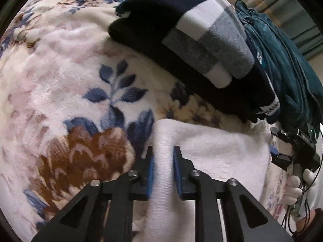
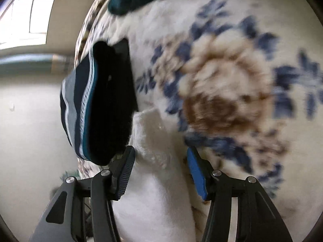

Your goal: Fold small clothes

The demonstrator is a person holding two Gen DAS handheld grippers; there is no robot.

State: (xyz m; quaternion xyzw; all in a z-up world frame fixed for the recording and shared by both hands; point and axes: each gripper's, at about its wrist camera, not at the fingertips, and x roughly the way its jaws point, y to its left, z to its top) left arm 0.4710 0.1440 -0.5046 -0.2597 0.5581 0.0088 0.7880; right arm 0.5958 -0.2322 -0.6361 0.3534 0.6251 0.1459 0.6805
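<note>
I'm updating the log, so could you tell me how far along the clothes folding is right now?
Done, apparently: a folded dark garment with grey and white stripes lies stacked on the floral blanket. In hand: the left gripper is pinched on a fold of the white fuzzy garment; the right gripper straddles the same cloth, jaws apart. Left: finishing this fold, and probably the teal garment, which looks bunched rather than folded.

White fluffy cloth (image 1: 212,157), soft and thick, spread low on the flowered blanket (image 1: 60,80), one ridge of it pinched up. Just behind, folded dark navy garment with grey and white stripes (image 1: 201,46), stacked on another dark folded piece (image 1: 201,84). Beside these, crumpled teal garment (image 1: 282,64), not folded. In right wrist view, same white cloth (image 2: 157,161) bunched, blurred.
</note>
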